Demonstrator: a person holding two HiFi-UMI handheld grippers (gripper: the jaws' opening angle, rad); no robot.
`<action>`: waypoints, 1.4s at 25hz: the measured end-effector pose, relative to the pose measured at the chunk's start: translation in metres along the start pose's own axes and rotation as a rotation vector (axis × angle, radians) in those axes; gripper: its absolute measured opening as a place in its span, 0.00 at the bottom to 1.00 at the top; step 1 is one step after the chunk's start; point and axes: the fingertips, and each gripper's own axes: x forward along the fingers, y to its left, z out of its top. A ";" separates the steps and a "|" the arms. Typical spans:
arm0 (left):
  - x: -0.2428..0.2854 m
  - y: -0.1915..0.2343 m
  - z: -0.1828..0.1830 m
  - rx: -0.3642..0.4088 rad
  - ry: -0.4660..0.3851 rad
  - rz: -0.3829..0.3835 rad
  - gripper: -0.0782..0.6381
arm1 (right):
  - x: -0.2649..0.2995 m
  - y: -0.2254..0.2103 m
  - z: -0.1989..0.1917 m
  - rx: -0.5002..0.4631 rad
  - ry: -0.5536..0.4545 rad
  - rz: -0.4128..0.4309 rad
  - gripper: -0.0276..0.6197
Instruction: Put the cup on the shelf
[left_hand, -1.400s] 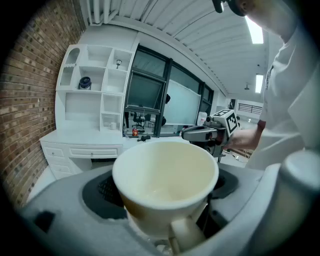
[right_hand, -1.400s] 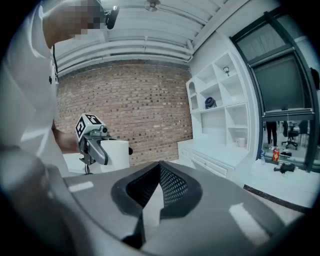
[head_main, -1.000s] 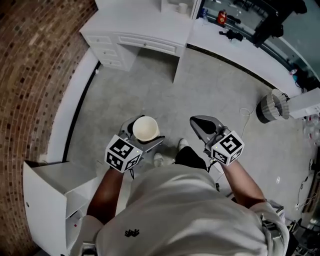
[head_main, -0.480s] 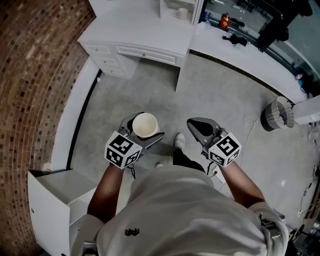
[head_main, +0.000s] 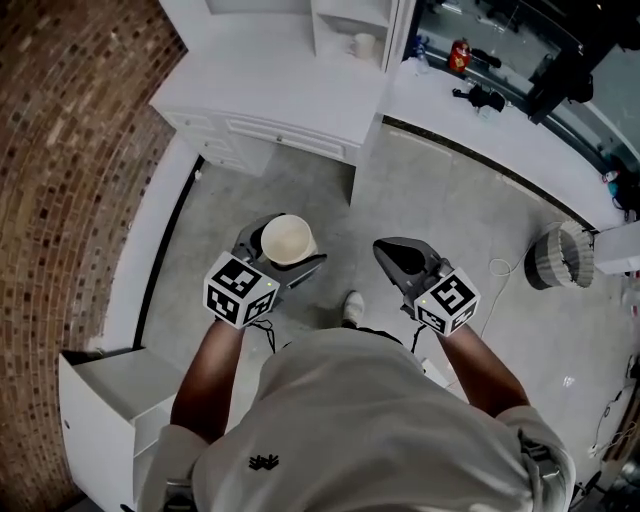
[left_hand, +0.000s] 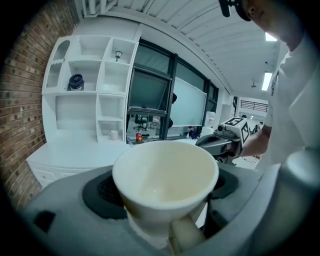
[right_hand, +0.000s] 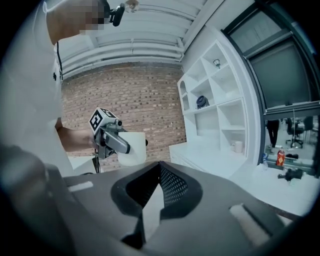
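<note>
Grey floor (head_main: 430, 200) before white shelf (left_hand: 95, 90); cream cup (left_hand: 165, 175) upright in left claw (head_main: 284, 256)

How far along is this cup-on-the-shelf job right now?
Done: the cup is picked up, clamped upright in the left gripper. In hand: it hangs over the grey floor, short of the white shelf unit ahead. The right gripper is shut and empty. Left: walk up to the shelf unit, set the cup in a compartment and let go.

Cream cup (head_main: 288, 240), upright, empty, gripped between jaws
</note>
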 end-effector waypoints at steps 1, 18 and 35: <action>0.008 0.003 0.005 0.002 -0.003 0.001 0.73 | 0.000 -0.010 0.000 -0.002 -0.001 0.000 0.06; 0.101 0.079 0.071 0.031 -0.010 -0.036 0.73 | 0.020 -0.116 0.005 0.038 -0.015 -0.078 0.06; 0.168 0.257 0.145 0.119 -0.005 -0.174 0.73 | 0.154 -0.216 0.063 0.058 -0.022 -0.237 0.06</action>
